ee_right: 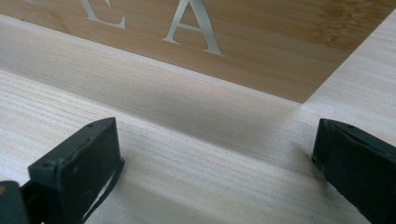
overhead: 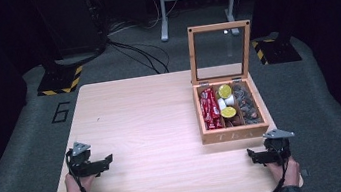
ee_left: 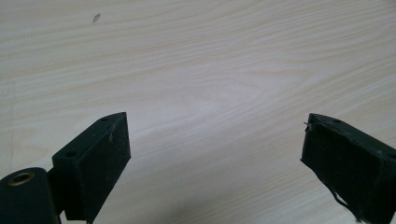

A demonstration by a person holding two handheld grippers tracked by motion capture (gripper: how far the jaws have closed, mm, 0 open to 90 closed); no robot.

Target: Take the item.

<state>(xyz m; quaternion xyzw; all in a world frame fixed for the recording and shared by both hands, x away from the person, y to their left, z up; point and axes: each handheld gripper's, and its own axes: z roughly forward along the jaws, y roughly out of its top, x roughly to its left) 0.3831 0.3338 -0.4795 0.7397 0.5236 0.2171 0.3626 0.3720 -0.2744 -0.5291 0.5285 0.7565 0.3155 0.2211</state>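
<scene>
So the counter (overhead: 153,128) is mostly bare, and the wooden tea box (overhead: 234,130) sits at its right side, glass lid (overhead: 218,51) propped open, red sachets (overhead: 209,108) and capsules (overhead: 228,112) inside. Right gripper (overhead: 250,155) sits just in front of it, fingers apart, holding nothing. Left gripper (overhead: 110,158) is well away, fingers apart too. My worry: reaching in carelessly could bump that lid shut.

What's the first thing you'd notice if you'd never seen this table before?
The wooden tea box at the table's right side, its glass lid standing open. Inside are red packets on the left, yellow-topped capsules in the middle and brownish bits on the right. Near the front edge, the left tongs and right tongs are open and empty.
</scene>
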